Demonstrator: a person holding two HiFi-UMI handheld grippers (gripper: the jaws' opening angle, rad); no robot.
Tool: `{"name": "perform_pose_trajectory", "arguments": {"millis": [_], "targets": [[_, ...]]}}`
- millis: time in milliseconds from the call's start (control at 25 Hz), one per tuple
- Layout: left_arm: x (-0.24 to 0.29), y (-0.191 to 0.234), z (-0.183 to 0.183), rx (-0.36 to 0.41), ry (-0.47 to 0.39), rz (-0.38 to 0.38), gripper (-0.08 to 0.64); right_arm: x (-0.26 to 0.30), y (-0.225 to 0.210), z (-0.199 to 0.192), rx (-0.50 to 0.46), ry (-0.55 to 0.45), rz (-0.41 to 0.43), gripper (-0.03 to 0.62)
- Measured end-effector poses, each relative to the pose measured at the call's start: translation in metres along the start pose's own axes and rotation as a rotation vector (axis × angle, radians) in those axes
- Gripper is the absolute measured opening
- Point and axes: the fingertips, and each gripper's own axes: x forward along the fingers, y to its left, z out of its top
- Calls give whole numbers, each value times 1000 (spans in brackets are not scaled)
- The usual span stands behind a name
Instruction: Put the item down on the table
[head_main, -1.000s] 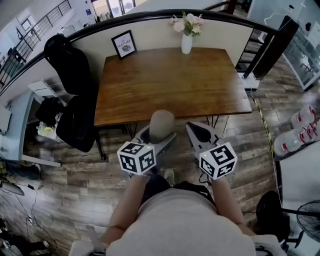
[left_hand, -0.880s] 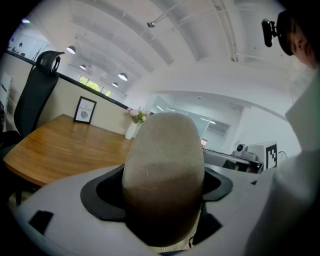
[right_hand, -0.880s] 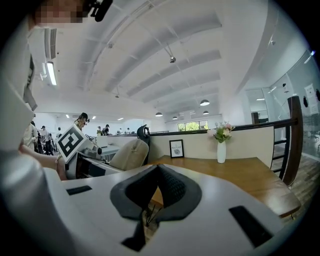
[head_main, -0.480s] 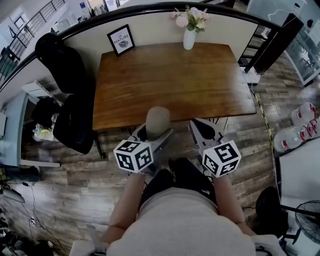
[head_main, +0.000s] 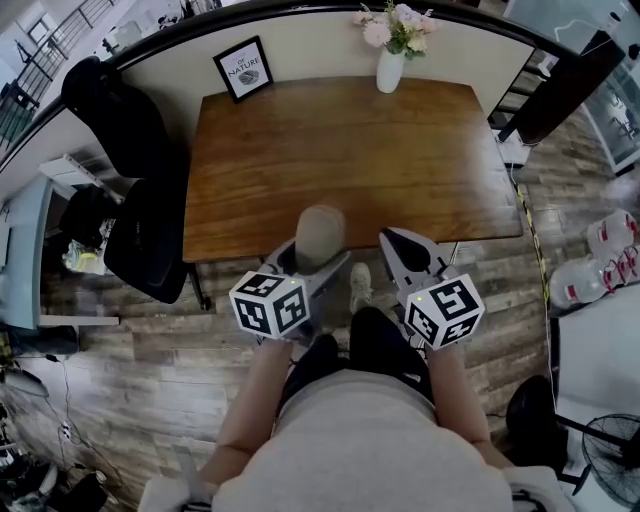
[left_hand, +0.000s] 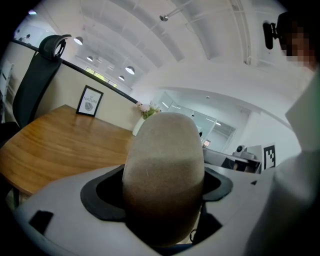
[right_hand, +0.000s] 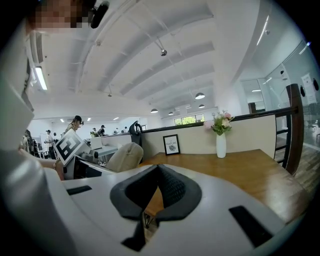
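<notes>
Beige rounded item (left_hand: 164, 165) pinched low on its sides by left gripper (head_main: 316, 264) fingers, in the air at the wooden surface's (head_main: 350, 150) near edge. Looks light, matte, slightly soft, so a low side grip suits. Right gripper (right_hand: 159, 172) fingers pressed together, empty.

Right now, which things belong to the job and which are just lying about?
Job: beige rounded item, held in the left tool; wooden table.
Lying about: framed picture, flower vase, black chair, shut and empty right tool.
</notes>
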Motion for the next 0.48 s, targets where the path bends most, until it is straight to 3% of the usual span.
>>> {"name": "perform_pose_trajectory", "arguments": {"millis": [480], "targets": [[74, 38, 60, 25, -11, 54, 431, 80, -69, 40, -29, -41, 78, 11]]}}
